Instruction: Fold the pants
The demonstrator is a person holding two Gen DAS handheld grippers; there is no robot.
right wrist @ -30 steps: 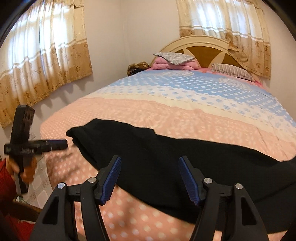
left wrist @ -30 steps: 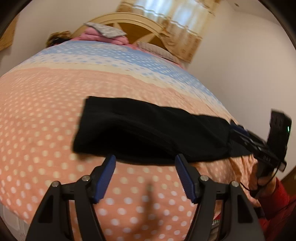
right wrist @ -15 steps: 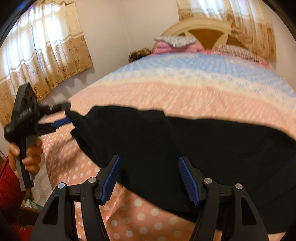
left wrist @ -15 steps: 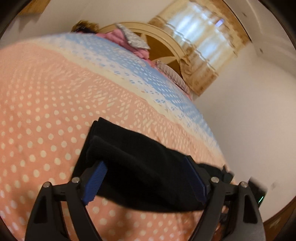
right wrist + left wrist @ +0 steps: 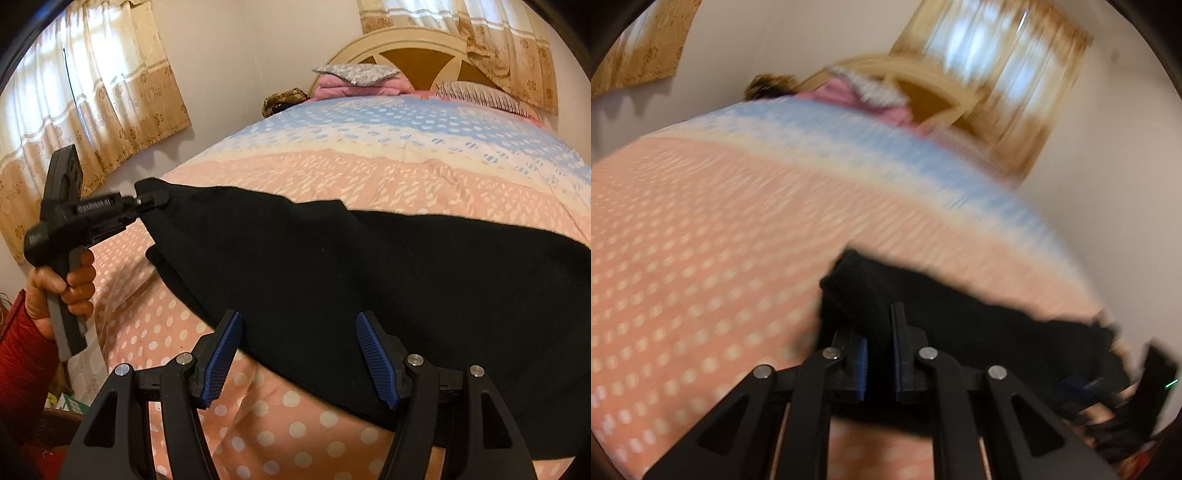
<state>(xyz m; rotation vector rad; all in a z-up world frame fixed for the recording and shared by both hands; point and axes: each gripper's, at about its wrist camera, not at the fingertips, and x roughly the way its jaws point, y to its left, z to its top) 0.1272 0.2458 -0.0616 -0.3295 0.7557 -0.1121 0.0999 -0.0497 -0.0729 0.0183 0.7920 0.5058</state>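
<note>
While raising the pinched end, keep the lift slow and level so both layers of the black pants travel together. Bring the right hand-held gripper down onto the near edge before carrying anything over. Judging by the layout, a lengthwise fold only just beginning.

Nearest: jaws of that right tool spread wide, hovering over the lower edge of the fabric, gripping nothing. Beyond, stretched across the pink dotted bed, most of the garment lying flat, left end lifted clear of the cover.

Pressed together on that raised corner: left hand-held gripper, held roughly level and pointing to the right. Wrapped around its handle, the left hand, with a red sleeve below. From its own blurred camera, blue pads nearly closed on a thick roll of black cloth.

Farther off: pillows, then the arched headboard.
</note>
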